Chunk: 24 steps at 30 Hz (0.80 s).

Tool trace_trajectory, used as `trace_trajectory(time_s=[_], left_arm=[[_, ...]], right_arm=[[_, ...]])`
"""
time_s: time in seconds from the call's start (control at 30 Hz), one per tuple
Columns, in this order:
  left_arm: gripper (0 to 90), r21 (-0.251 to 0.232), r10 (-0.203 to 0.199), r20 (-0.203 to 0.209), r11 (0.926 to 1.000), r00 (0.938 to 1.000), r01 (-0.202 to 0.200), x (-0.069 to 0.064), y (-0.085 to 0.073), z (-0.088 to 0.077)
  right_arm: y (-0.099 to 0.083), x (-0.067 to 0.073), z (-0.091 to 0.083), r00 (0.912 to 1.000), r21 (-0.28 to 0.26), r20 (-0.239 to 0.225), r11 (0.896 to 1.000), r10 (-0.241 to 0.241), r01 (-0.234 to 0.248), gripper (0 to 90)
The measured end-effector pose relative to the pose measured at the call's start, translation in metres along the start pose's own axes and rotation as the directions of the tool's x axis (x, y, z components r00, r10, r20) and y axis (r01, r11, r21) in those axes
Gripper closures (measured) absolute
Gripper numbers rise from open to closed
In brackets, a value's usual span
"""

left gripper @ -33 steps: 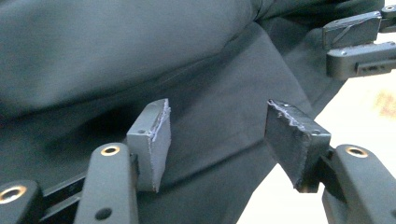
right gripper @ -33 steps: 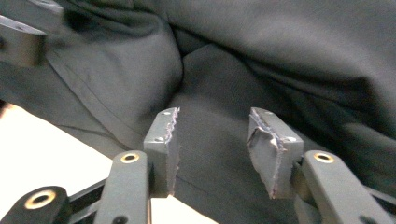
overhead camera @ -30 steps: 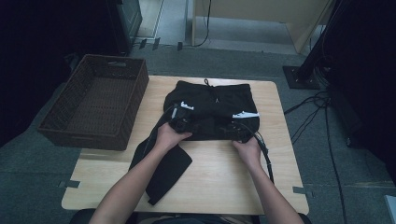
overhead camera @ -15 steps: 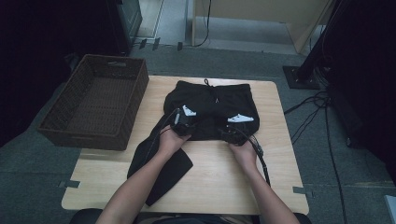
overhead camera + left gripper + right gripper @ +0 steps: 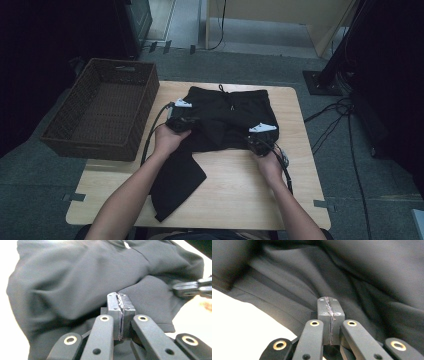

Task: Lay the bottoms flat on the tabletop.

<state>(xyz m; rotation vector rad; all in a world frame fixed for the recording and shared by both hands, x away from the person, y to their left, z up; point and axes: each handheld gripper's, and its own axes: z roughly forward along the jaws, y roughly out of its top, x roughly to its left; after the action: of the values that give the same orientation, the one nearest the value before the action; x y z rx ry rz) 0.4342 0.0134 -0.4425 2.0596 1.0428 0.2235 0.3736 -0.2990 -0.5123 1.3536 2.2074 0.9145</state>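
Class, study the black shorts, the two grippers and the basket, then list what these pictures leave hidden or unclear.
- High view: the left gripper and right gripper merge with the black shorts; their jaws are too small to read.
- Gripper views: both jaws meet, but whether fabric is pinched is hidden.
- High view: the wicker basket has a dark floor; any contents are unclear.
- High view: the bottom edge cuts off the person's arms.
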Motion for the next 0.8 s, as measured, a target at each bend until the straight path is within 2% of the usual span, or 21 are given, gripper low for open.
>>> trace_trajectory(time_s=[0.1,0.13,0.17,0.23,0.27,0.3,0.33,0.37,0.4,0.47,0.5,0.53,0.57,0.6,0.63,0.67,0.7,0.73,0.77,0.8], left_arm=[[90.0,0.008,-0.016,-0.045,0.9998,0.9989,0.016,0.017,0.001,-0.01],[90.0,0.006,-0.027,-0.067,0.9996,0.9973,0.028,0.023,0.001,-0.013],[90.0,0.009,-0.04,-0.09,0.9991,0.9951,0.041,0.029,0.0,-0.016],[90.0,0.02,-0.066,-0.138,0.9974,0.9882,0.069,0.042,-0.001,-0.017],[90.0,0.034,-0.095,-0.176,0.9942,0.9799,0.102,0.053,-0.004,-0.017],[90.0,0.041,-0.107,-0.188,0.9924,0.9764,0.116,0.057,-0.006,-0.016],[90.0,0.041,-0.107,-0.188,0.9924,0.9764,0.116,0.057,-0.006,-0.016],[90.0,0.048,-0.117,-0.201,0.9905,0.9726,0.129,0.06,-0.008,-0.014],[90.0,0.056,-0.118,-0.217,0.9895,0.969,0.133,0.062,-0.01,-0.012],[90.0,0.073,-0.114,-0.243,0.9882,0.9633,0.135,0.065,-0.014,-0.008],[90.0,0.08,-0.117,-0.259,0.9867,0.9589,0.142,0.066,-0.015,-0.005],[89.8,0.091,-0.132,-0.277,0.9825,0.9517,0.163,0.067,-0.018,0.001],[89.4,0.091,-0.132,-0.277,0.9825,0.9517,0.163,0.067,-0.018,0.001],[89.4,0.098,-0.138,-0.281,0.9804,0.9499,0.171,0.068,-0.019,0.003],[88.2,0.1,-0.147,-0.271,0.9786,0.9513,0.18,0.066,-0.02,0.006],[85.8,0.077,-0.151,-0.229,0.9821,0.9616,0.172,0.062,-0.02,0.006],[81.4,0.073,-0.154,-0.209,0.9823,0.9658,0.172,0.06,-0.02,0.004],[75.9,0.073,-0.154,-0.209,0.9823,0.9658,0.172,0.06,-0.02,0.004],[75.9,0.07,-0.157,-0.192,0.9824,0.9687,0.173,0.058,-0.018,0.003],[70.9,0.065,-0.16,-0.164,0.9828,0.9734,0.173,0.056,-0.017,0.001]], right_arm=[[-0.001,-0.011,-0.003,0.9999,0.017,0.005,1.0,0.016,-0.016,90.0],[-0.003,-0.02,-0.006,0.9995,0.024,0.017,0.999,0.027,-0.028,90.0],[-0.003,-0.02,-0.006,0.9995,0.024,0.017,0.999,0.027,-0.028,90.0],[-0.005,-0.03,-0.009,0.9986,0.029,0.035,0.999,0.039,-0.04,90.0],[-0.008,-0.04,-0.012,0.9972,0.032,0.054,0.998,0.052,-0.054,90.0],[-0.01,-0.046,-0.014,0.9966,0.03,0.058,0.998,0.059,-0.061,90.0],[-0.01,-0.046,-0.014,0.9966,0.03,0.058,0.998,0.059,-0.061,90.0],[-0.011,-0.052,-0.015,0.9951,0.031,0.066,0.997,0.074,-0.076,90.0],[-0.014,-0.063,-0.018,0.9924,0.032,0.087,0.995,0.087,-0.09,89.9],[-0.015,-0.075,-0.02,0.9892,0.04,0.115,0.995,0.091,-0.096,89.7],[-0.015,-0.075,-0.02,0.9892,0.04,0.115,0.995,0.091,-0.096,89.7],[-0.015,-0.086,-0.021,0.9809,0.046,0.166,0.993,0.101,-0.11,88.8],[-0.016,-0.091,-0.021,0.9761,0.042,0.179,0.99,0.123,-0.132,88.2],[-0.016,-0.091,-0.021,0.9761,0.042,0.179,0.99,0.123,-0.132,88.2],[-0.013,-0.094,-0.021,0.9692,0.047,0.17,0.981,0.179,-0.189,88.0],[-0.012,-0.092,-0.021,0.9701,0.058,0.163,0.98,0.179,-0.191,86.5],[-0.011,-0.091,-0.022,0.9715,0.06,0.15,0.979,0.184,-0.194,84.4],[-0.011,-0.089,-0.023,0.9738,0.053,0.128,0.979,0.188,-0.196,82.2],[-0.011,-0.089,-0.023,0.9738,0.053,0.128,0.979,0.188,-0.196,82.2],[-0.011,-0.087,-0.024,0.9758,0.039,0.105,0.98,0.192,-0.197,79.7]])
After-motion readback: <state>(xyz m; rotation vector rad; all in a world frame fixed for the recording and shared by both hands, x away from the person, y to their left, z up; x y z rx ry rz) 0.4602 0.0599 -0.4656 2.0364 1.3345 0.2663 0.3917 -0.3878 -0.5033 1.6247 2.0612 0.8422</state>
